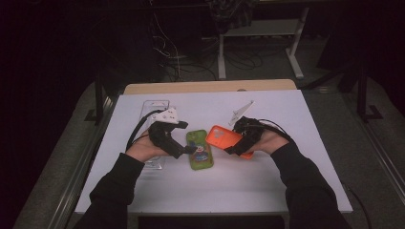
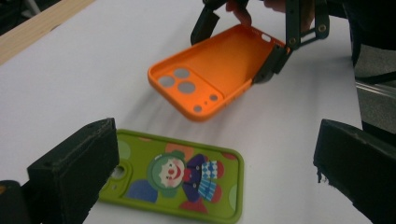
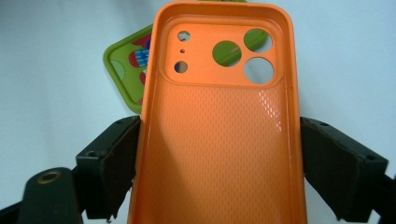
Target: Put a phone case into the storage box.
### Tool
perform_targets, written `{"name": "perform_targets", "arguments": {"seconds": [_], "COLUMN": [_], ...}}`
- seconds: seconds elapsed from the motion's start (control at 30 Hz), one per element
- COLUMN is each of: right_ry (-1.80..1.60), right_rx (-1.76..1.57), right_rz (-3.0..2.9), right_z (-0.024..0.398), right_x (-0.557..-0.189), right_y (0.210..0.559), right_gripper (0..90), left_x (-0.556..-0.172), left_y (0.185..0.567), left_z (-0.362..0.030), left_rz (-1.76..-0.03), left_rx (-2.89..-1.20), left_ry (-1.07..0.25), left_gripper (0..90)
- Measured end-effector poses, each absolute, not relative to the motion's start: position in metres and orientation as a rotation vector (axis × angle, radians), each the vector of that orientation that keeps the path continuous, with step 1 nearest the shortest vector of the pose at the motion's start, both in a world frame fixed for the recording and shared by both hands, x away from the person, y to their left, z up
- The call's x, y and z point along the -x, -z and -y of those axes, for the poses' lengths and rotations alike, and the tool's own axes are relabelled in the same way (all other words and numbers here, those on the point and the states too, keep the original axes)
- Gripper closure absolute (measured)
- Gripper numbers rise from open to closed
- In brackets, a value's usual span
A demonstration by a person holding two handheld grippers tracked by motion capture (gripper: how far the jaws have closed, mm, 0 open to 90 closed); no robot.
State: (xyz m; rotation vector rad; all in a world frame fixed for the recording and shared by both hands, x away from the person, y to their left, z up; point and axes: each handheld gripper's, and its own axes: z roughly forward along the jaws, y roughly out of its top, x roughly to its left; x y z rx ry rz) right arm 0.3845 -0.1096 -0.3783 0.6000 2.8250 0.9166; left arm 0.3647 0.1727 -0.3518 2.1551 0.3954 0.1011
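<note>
Orange phone case (image 3: 219,140) pinched across its sides by the right gripper (image 3: 219,163).
Hollow side up, textured, camera holes; left gripper (image 2: 210,172) spread over the green clown case (image 2: 182,179).

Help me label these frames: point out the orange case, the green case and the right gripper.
Orange case (image 2: 219,70), left gripper view, on its inner back panel.
Green case (image 2: 180,179), left gripper view, on the clown picture.
Right gripper (image 3: 219,163), right gripper view, midway between its jaws, which clamp the orange case's sides.

High view looks forward and down over the worktop (image 1: 267,186); each tongs camera peers closely along its jaws, both sharing the orange case (image 2: 212,70) between them.
</note>
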Motion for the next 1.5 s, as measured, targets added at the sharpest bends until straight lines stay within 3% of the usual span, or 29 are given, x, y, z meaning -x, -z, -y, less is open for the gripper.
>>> {"name": "perform_targets", "arguments": {"seconds": [1.5], "right_ry": [-0.973], "right_rx": [-0.155], "right_rz": [-3.006], "right_z": [0.073], "right_x": [-0.351], "right_y": [0.384], "right_gripper": [14.9], "left_x": [-0.346], "left_y": [0.372], "left_z": [-0.130], "left_rz": [-0.110], "left_rx": [-2.401], "left_ry": [0.006], "left_gripper": [0.0]}}
